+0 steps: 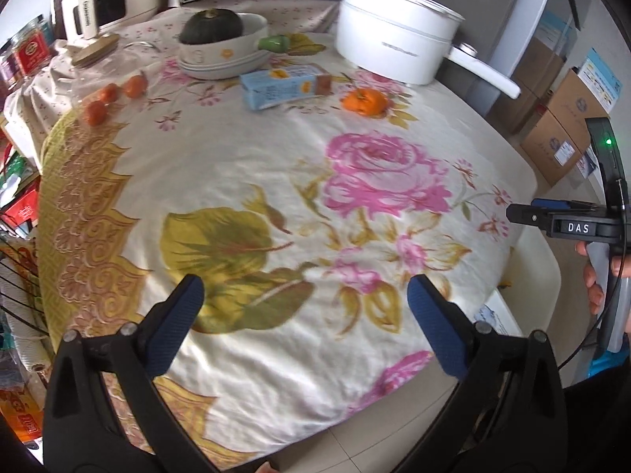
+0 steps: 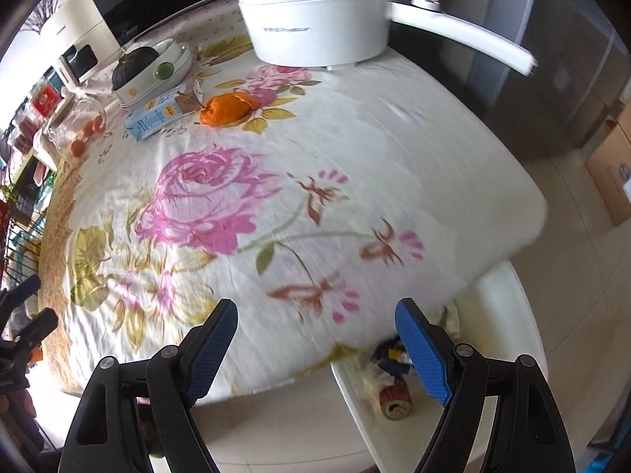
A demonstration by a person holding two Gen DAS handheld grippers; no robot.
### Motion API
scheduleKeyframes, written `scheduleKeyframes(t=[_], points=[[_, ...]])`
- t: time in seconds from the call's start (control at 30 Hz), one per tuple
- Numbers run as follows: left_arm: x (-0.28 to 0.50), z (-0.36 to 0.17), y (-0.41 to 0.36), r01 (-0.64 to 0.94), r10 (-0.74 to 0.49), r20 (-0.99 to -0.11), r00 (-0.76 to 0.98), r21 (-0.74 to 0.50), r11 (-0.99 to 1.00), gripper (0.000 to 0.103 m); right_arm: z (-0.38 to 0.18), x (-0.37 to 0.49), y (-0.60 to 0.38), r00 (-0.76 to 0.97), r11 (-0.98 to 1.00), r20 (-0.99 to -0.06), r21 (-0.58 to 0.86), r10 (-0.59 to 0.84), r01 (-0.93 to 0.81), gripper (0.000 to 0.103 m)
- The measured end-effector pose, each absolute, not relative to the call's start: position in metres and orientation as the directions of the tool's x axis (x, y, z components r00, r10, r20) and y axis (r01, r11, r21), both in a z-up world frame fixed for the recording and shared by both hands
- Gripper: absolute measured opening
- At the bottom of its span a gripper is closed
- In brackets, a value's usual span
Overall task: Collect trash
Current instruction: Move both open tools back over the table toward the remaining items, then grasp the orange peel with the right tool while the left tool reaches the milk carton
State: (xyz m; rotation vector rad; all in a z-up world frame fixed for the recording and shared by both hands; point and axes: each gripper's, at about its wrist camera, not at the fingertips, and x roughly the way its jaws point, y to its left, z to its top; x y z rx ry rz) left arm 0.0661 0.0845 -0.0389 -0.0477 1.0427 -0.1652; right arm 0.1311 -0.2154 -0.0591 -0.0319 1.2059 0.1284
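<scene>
A light-blue carton (image 1: pixel 280 86) (image 2: pixel 155 118) lies on its side at the far end of the flowered tablecloth (image 1: pixel 244 165). An orange peel (image 1: pixel 363 100) (image 2: pixel 226 108) sits just right of it. Below the table's near right corner stands a white bin (image 2: pixel 351 378) holding a can (image 2: pixel 394 398), blue wrappers (image 2: pixel 388 354) and tissue. My left gripper (image 1: pixel 305 287) hangs open over the near part of the cloth, nothing between its fingers. My right gripper (image 2: pixel 317 307) is open too, empty, above the table's near edge beside the bin. Its side shows in the left wrist view (image 1: pixel 520 213).
A white electric pot (image 1: pixel 394 39) with a long handle stands at the back right. A bowl with a dark green squash (image 1: pixel 213 27), a toppled glass jar (image 1: pixel 98 59) and small orange fruits (image 1: pixel 110 94) sit at the back left. Cardboard boxes (image 1: pixel 560 126) stand on the floor at right, a wire rack (image 1: pixel 19 276) at left.
</scene>
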Motion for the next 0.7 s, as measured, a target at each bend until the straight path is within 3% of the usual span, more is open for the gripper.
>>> scheduleKeyframes(t=[0.7], points=[[0.094, -0.048, 0.146, -0.052, -0.031, -0.859, 0.512, -0.067, 0.996, 0.102, -0.11, 0.265, -0.141, 0.429, 0.967, -0.88, 0.11, 0.201, -0.229, 0.084]])
